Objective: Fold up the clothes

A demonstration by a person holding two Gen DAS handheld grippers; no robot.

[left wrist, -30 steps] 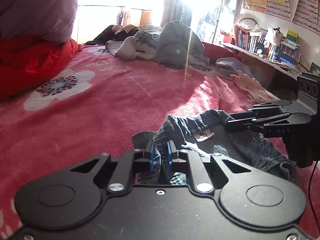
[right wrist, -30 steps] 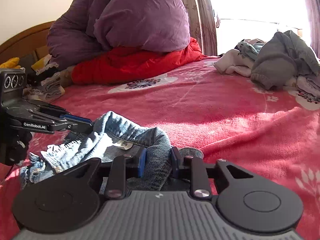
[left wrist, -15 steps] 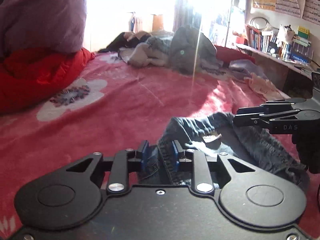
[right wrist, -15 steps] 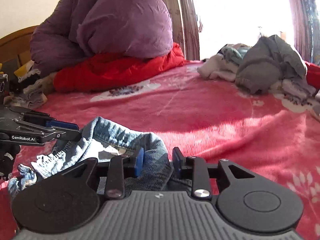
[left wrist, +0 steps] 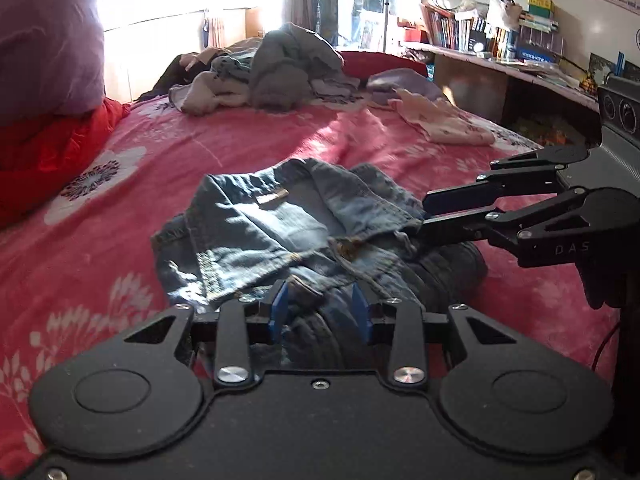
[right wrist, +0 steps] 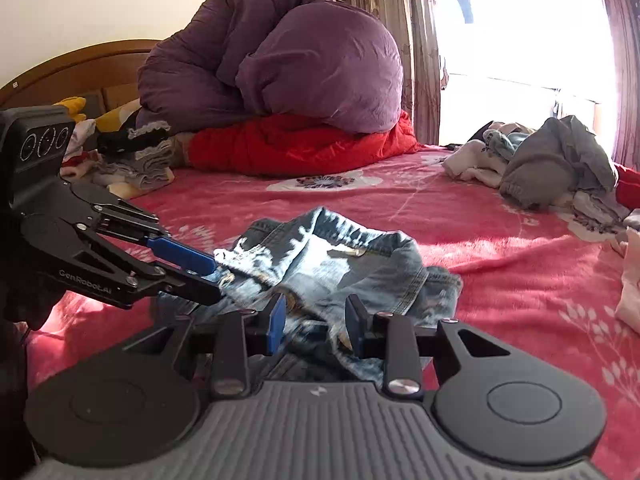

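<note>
Blue denim shorts (left wrist: 280, 224) lie crumpled on the pink flowered blanket (left wrist: 200, 148), waistband and label facing up. My left gripper (left wrist: 319, 308) sits at their near edge, its jaws opening, with a fold of denim loose between the blue pads. The right gripper (left wrist: 424, 216) comes in from the right, fingertips at the waistband. In the right wrist view the shorts (right wrist: 340, 264) lie straight ahead. The right gripper (right wrist: 315, 322) has denim between its pads and its jaws are closing, without pressing the cloth. The left gripper (right wrist: 218, 276) reaches in from the left.
A heap of unfolded clothes (left wrist: 280, 76) lies at the far side of the bed, with a pale pink garment (left wrist: 440, 124) beside it. A purple duvet (right wrist: 304, 64) rests on a red one (right wrist: 296, 148) by the headboard. Folded laundry (right wrist: 140, 160) is stacked there. A cluttered desk (left wrist: 500, 60) lines the right wall.
Both grippers let go of the denim and drew back along the bed. The shorts, earlier bunched up between the jaws, now lie lower and more spread out.
</note>
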